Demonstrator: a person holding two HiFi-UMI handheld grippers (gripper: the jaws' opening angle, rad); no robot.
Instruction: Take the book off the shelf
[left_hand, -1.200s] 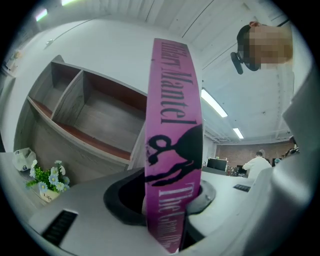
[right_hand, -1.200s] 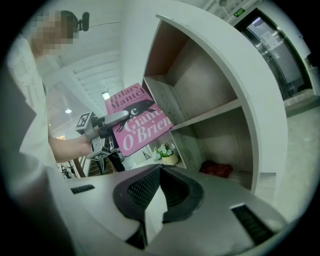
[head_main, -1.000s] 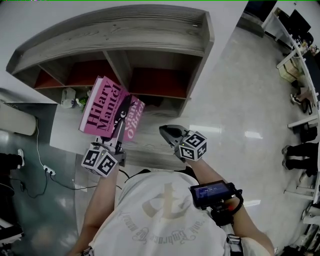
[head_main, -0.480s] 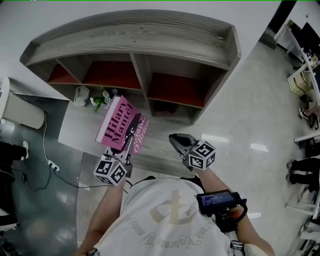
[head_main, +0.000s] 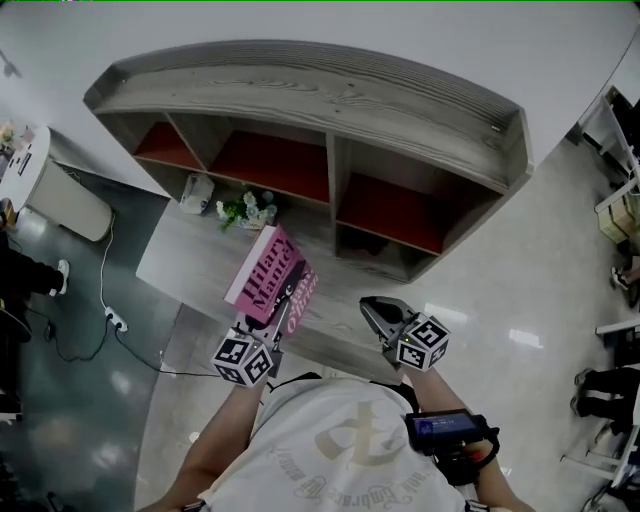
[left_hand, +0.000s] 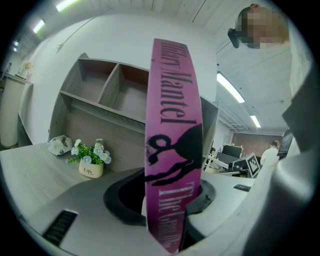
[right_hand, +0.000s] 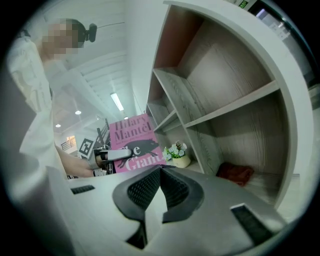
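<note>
My left claw (left_hand: 170, 200) clamps the pink paperback book (left_hand: 172, 115) upright, clear of the grey wooden shelf (head_main: 330, 95), over the near surface (head_main: 185, 265); right claw (right_hand: 160, 175) closed, empty. Next, I judge: set it down.

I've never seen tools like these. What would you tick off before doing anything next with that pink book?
1. Grip on the pink book: ok, the left gripper has its jaws closed on the lower end.
2. Book clear of the shelf: ok, held out in front of it.
3. Spare right gripper: ok, shut with nothing in it.
4. Clearance from the flower pot: ok, it stands apart, off to the side.
5. How firm the grip is: cannot tell.
</note>
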